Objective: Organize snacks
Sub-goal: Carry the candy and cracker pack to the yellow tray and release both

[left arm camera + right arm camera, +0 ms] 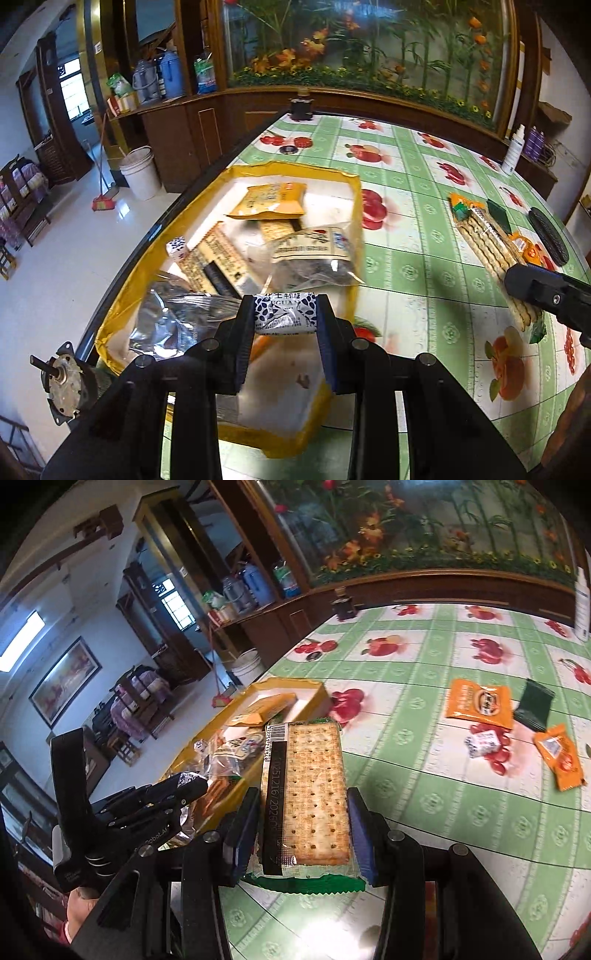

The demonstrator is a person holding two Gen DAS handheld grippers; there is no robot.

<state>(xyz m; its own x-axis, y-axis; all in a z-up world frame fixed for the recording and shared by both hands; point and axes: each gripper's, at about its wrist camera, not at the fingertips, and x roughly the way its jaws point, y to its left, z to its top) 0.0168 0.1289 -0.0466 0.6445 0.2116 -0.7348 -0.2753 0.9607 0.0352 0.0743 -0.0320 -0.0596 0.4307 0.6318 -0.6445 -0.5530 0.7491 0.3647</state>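
Observation:
My left gripper is shut on a small white candy pack with blue print, held above the near end of a yellow-rimmed box. In the box lie an orange packet, a clear bag of dark snacks, a long cracker pack and a silver bag. My right gripper is shut on a clear cracker pack with green ends, just right of the box. The left gripper shows at the left of the right wrist view, over the box.
On the green fruit-print tablecloth to the right lie two orange packets, a dark green packet and a small white-blue candy. A black jar and a white bottle stand at the far edge. The table edge drops off left of the box.

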